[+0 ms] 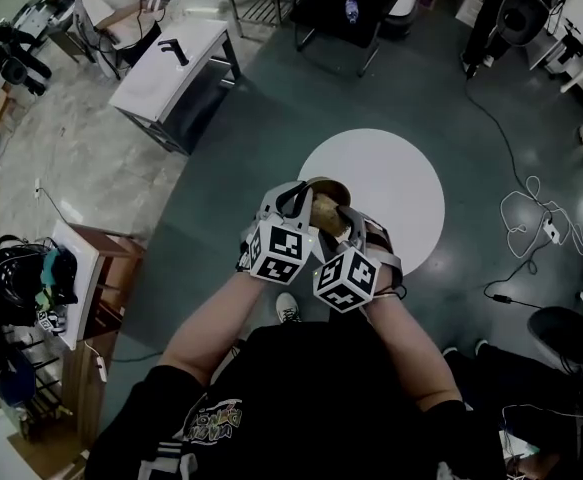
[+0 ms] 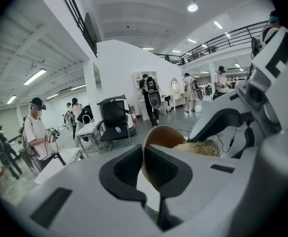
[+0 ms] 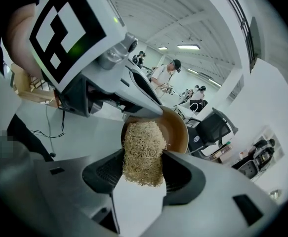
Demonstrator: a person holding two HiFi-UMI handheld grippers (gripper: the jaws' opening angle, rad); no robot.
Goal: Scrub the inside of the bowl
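Scrubbing apparently mid-way: left hand-held gripper (image 2: 143, 168) clamped on bowl (image 2: 166, 135) rim, bowl held in air just ahead. Right hand-held gripper (image 3: 143, 168) clamped on loofah scrubber (image 3: 143, 149), pressed inside bowl. Remaining scrubbing unclear.

No word, number or brand can be read anywhere. The coloured emblem (image 1: 214, 420) printed on the person's black T-shirt (image 1: 321, 398) seems to carry lettering, but it is too small and blurred to spell out, and the small pale badge (image 1: 351, 10) on the black office chair (image 1: 323, 18) is just as illegible. The left gripper's white marker cube (image 1: 277, 250) and the right gripper's white marker cube (image 1: 345, 278) bear only black-and-white square patterns.
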